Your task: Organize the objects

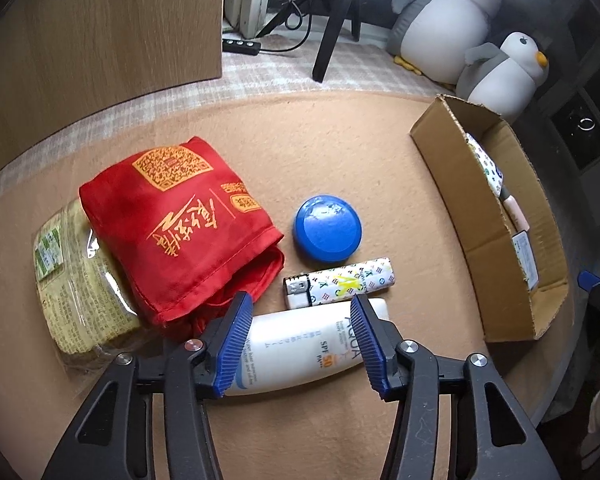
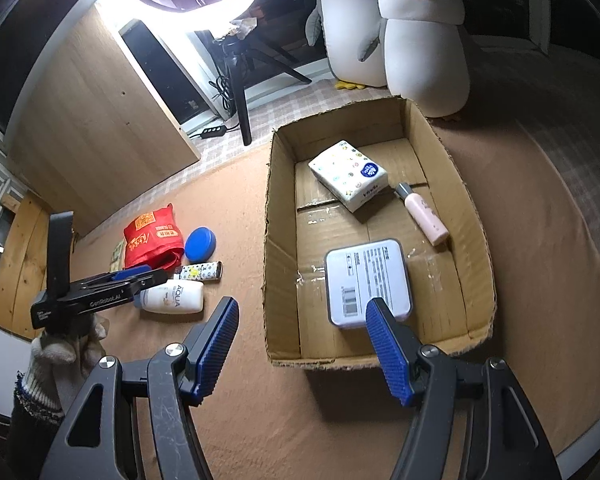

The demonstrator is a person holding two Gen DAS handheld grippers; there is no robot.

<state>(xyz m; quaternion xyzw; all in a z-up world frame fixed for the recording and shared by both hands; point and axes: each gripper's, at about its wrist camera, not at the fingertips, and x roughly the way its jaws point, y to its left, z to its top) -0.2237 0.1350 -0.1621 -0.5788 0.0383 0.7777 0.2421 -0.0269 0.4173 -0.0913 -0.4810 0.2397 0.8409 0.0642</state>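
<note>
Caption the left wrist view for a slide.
Left gripper straddles a white sunscreen bottle beside a red bag, cardboard box at right.

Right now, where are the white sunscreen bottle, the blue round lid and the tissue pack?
white sunscreen bottle (image 1: 300,348): left wrist view, middle of its body.
blue round lid (image 1: 327,227): left wrist view, centre of its top.
tissue pack (image 2: 346,174): right wrist view, its printed top face.
</note>
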